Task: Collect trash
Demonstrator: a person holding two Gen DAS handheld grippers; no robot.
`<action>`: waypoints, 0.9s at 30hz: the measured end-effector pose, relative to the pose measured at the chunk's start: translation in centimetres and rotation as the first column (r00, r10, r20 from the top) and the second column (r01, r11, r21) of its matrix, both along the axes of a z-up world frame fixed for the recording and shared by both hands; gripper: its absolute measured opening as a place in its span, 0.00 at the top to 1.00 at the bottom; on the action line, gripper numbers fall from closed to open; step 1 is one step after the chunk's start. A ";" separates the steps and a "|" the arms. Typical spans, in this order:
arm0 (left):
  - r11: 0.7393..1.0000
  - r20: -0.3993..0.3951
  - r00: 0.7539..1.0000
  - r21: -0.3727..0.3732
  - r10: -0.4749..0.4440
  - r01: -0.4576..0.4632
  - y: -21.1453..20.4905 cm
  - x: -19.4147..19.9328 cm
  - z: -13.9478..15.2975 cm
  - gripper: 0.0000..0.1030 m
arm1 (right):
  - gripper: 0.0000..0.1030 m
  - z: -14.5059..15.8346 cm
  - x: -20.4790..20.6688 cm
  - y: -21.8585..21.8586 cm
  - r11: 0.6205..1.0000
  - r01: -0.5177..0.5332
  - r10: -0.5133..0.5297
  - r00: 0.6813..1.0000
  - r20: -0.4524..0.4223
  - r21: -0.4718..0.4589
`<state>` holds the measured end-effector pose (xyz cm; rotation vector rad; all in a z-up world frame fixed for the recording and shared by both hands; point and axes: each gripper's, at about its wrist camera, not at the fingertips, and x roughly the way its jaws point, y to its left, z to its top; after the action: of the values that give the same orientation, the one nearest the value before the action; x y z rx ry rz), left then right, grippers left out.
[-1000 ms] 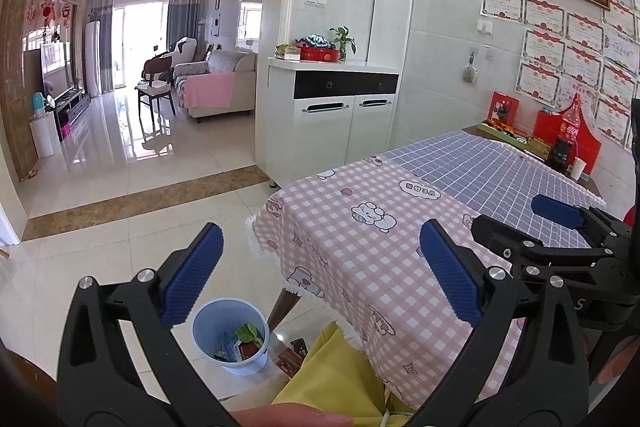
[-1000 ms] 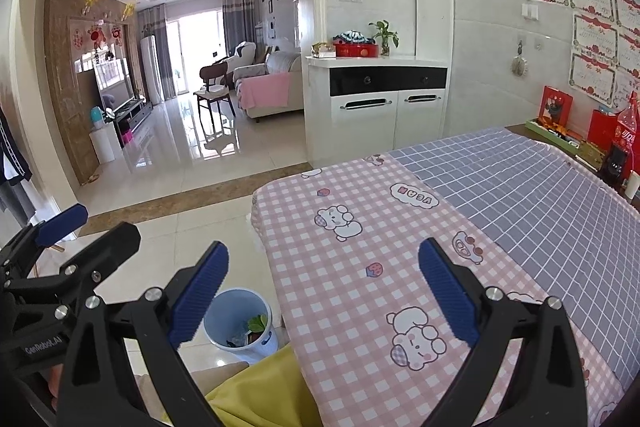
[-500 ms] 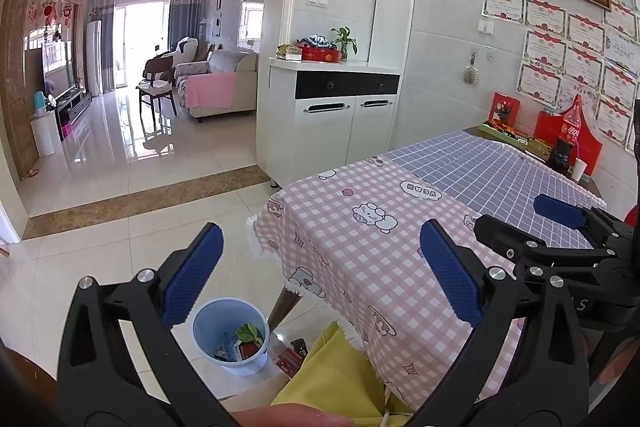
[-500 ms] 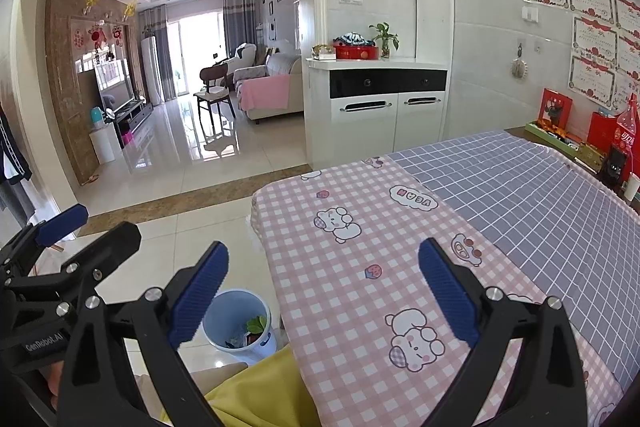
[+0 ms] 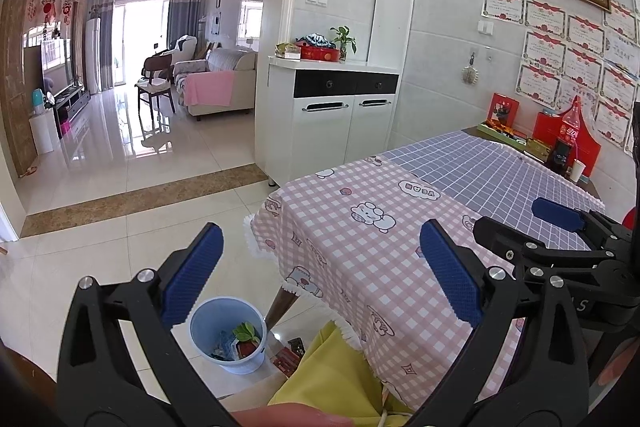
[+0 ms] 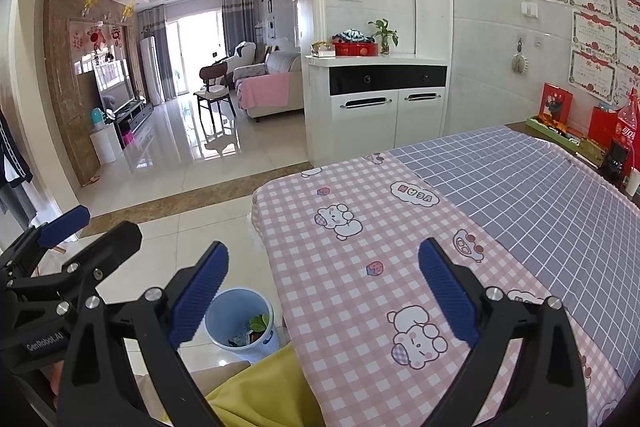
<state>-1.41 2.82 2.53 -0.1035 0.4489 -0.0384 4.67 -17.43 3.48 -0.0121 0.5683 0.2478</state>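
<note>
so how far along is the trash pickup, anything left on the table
Done: the blue bin on the floor already holds scraps, and the checked tablecloth shows no loose trash. In hand: nothing; the left gripper and right gripper are both open and empty. Left: possibly the small packets on the floor beside the bin.

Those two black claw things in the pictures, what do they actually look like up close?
Each gripper, left and right, is a black frame of angled, cut-out arms joined by silver bolts, ending in two fingers with ribbed blue pads. The left gripper's side carries small pale lettering. No cables show. Yellow fabric lies below them, apparently what the person wears.
</note>
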 end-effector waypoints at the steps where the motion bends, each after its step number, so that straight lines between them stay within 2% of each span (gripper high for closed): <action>1: 1.000 -0.001 1.000 -0.001 0.000 0.000 0.0 0.0 0.0 0.06 | 0.09 0.0 0.0 0.0 1.000 0.002 -0.002 1.000 0.001 -0.002; 27: 1.000 -0.012 1.000 -0.011 -0.005 0.005 -0.3 0.0 -0.1 0.06 | 0.09 -0.5 -0.2 0.1 1.000 0.004 -0.004 1.000 -0.013 0.003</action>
<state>-1.42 2.51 2.45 -0.1134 0.4611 -0.0447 4.46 -17.36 3.00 -0.0070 0.5804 0.2452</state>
